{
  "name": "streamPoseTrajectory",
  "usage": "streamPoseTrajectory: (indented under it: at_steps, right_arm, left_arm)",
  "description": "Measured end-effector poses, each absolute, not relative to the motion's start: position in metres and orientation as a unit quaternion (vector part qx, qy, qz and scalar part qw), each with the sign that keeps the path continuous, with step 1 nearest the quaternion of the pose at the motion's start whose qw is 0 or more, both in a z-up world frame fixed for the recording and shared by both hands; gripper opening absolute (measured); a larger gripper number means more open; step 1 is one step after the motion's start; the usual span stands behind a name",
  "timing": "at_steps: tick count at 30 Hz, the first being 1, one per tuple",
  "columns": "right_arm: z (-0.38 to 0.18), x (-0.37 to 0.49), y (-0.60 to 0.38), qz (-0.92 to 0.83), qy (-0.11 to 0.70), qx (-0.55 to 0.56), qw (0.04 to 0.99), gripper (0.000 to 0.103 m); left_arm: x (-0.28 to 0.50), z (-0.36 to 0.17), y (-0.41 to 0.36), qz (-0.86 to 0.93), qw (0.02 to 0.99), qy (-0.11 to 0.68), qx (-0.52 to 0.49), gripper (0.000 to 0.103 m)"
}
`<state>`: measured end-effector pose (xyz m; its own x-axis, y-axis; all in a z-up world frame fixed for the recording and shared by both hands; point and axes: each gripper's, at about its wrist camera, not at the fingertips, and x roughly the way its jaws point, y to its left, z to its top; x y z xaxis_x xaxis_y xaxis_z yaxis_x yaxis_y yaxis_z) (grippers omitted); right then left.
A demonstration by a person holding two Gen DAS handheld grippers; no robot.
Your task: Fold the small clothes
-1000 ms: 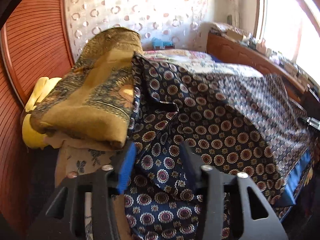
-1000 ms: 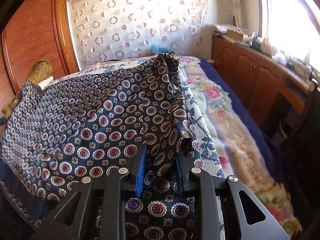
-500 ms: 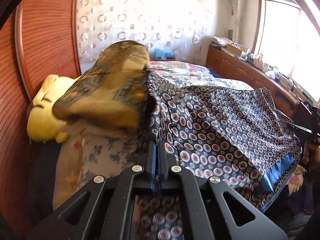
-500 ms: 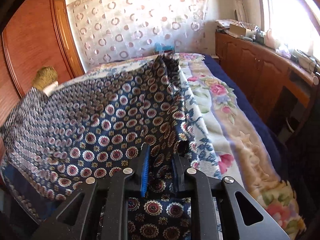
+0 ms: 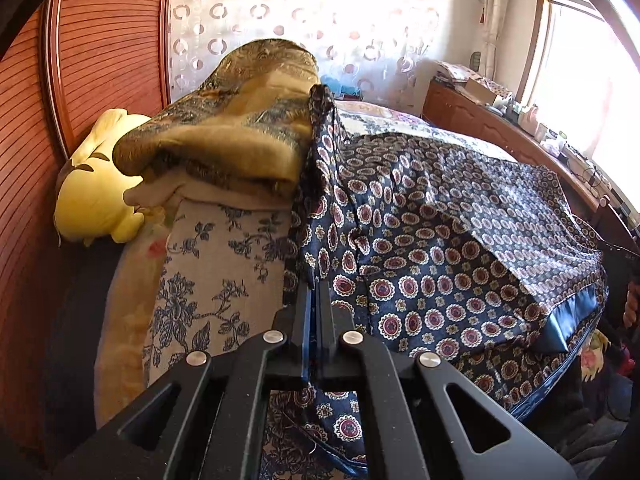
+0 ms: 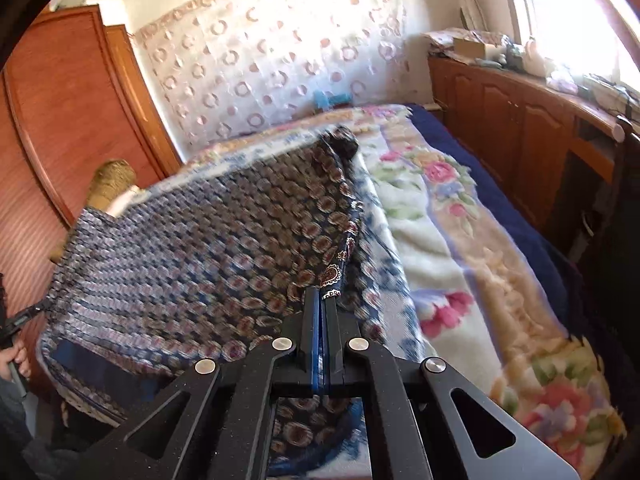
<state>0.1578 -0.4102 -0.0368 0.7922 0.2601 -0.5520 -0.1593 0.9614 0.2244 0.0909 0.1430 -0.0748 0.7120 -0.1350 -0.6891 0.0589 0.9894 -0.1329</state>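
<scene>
Looking along the left gripper (image 5: 314, 292), the jaws are closed on an edge of the navy patterned garment (image 5: 440, 240), which runs ahead of them and spreads out to their right across the bed (image 5: 208, 264). A folded ochre blanket (image 5: 224, 140) sits ahead and to their left, touching the cloth.

From the right gripper (image 6: 323, 300), the jaws are likewise clamped on the garment's near edge; the cloth stretches ahead and away to their left, blurred. Judging by this, its long axis spans between both grips, so each holds one end.
</scene>
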Motion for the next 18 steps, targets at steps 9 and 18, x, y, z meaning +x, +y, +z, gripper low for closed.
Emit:
streamPoseTrajectory:
  at_steps: [9, 18]
  right_arm:
    - [-0.025, 0.143, -0.398, 0.088, 0.290, 0.048, 0.952, 0.017]
    - [-0.010, 0.117, -0.354, 0.129, 0.258, 0.006, 0.958, 0.049]
  left_arm:
    - [0.091, -0.078, 0.141, -0.051, 0.922, 0.380, -0.051, 0.003]
    - [0.090, -0.071, 0.141, -0.058, 0.925, 0.371, -0.050, 0.048]
